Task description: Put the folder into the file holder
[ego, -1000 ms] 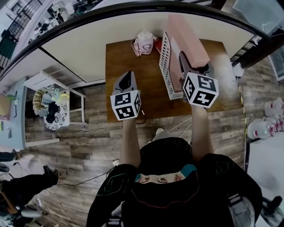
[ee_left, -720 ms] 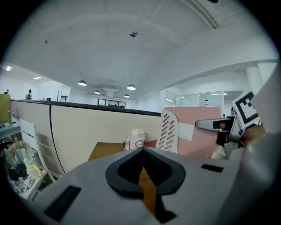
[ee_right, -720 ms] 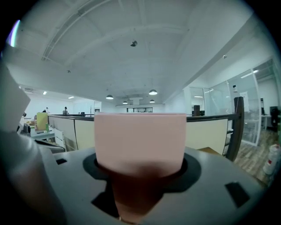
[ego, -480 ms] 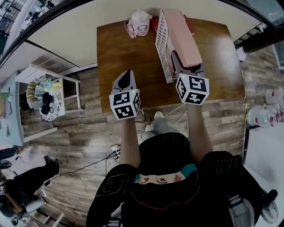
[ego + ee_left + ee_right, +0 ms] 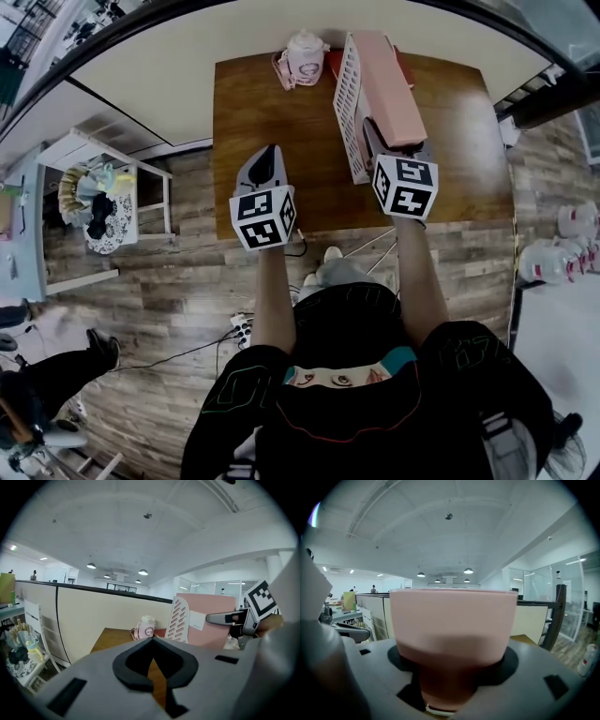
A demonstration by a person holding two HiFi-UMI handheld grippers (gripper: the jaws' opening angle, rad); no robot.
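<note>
A thick pink folder [image 5: 389,89] stands upright in the white slotted file holder [image 5: 349,112] on the brown table [image 5: 272,122]. My right gripper [image 5: 389,136] is at the folder's near end. Its jaws have just been opening, and the folder [image 5: 452,625] still sits between them, filling the right gripper view. My left gripper [image 5: 267,161] hovers over the table's front left, shut with nothing in it. From the left gripper view the folder [image 5: 211,625], the holder [image 5: 179,620] and the right gripper [image 5: 225,618] show to the right.
A pink lidded cup [image 5: 305,61] stands at the table's far edge, left of the holder, with something red [image 5: 333,64] beside it. A partition wall runs behind the table. A small white side table [image 5: 103,202] with clutter stands on the floor at left.
The right gripper has come down with the folder, which now stands low in the holder instead of raised and tilted. The left gripper has sunk a little.
</note>
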